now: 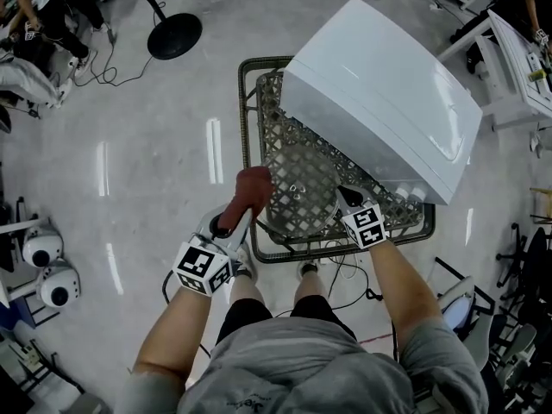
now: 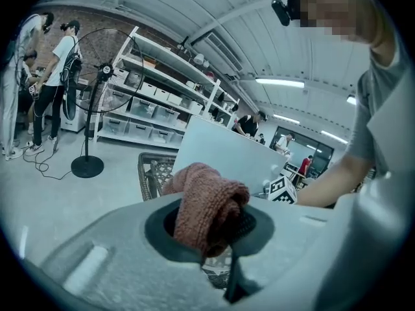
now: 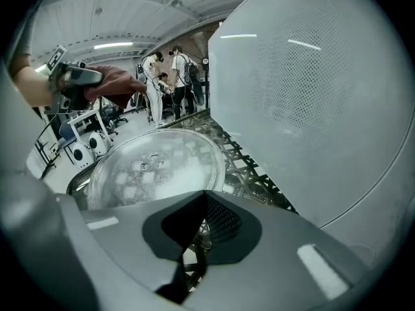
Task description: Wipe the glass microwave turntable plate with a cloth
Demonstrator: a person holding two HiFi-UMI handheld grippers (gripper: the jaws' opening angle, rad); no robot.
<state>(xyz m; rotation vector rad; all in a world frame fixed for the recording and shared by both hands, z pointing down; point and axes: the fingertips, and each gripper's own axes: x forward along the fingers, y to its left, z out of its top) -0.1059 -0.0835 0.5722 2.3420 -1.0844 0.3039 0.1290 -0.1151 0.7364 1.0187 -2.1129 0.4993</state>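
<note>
Head view: the glass turntable plate (image 1: 297, 184) lies on the lattice table (image 1: 250, 102), and the left gripper (image 1: 240, 216) is beside its edge. Left gripper view: the jaws clamp a rust-red cloth (image 2: 207, 206). Right gripper view: the right gripper (image 3: 194, 238), jaws narrow, sits at the plate's rim. It should steady the plate there while the cloth presses flat.

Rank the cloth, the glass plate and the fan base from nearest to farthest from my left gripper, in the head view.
1. Cloth, clamped in the left gripper's tongs.
2. Glass plate, just to its right.
3. Fan base, on the floor, top left.
</note>
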